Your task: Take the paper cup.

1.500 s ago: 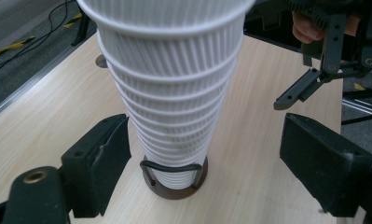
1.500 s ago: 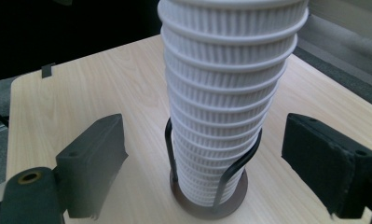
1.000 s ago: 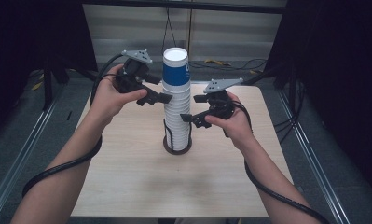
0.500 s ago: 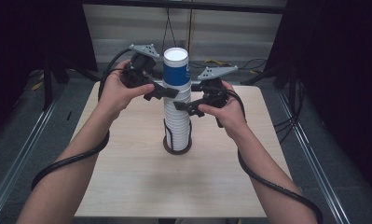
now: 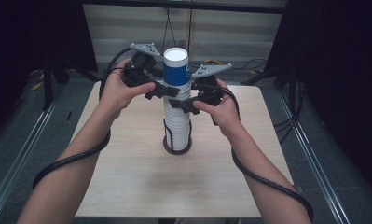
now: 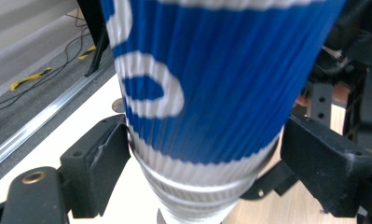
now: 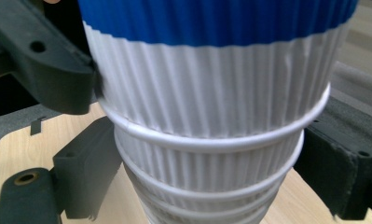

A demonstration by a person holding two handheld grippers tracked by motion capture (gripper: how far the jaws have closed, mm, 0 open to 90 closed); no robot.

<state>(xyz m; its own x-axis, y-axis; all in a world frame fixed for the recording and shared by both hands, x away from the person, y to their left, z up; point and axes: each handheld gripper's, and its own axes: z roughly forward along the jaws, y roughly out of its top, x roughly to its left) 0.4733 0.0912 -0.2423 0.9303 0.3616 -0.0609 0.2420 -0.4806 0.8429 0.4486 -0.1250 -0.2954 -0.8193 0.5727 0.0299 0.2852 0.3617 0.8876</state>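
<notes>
A tall stack of upturned white ribbed paper cups (image 5: 176, 121) stands in a dark wire holder (image 5: 177, 148) at the middle of the table. The top cup (image 5: 175, 70) is blue and white. My left gripper (image 5: 167, 91) comes in from the left, and its pads press both sides of the top cup's (image 6: 207, 84) lower rim. Just below, my right gripper (image 5: 176, 103) comes from the right and is shut on the white cups (image 7: 211, 154) under it. The left gripper's (image 6: 204, 158) jaw also shows at the upper left of the right gripper view.
The light wooden table (image 5: 127, 186) has its edges near on all sides. A metal rail (image 5: 20, 154) runs along the floor at the left, and cables (image 5: 230, 63) lie on the floor behind. Both gripper cables trail back over the table's near edge.
Both grippers have moved inward and up from either side of the stack, and their jaws now close on the cups near its top. The stack has stayed in place.
</notes>
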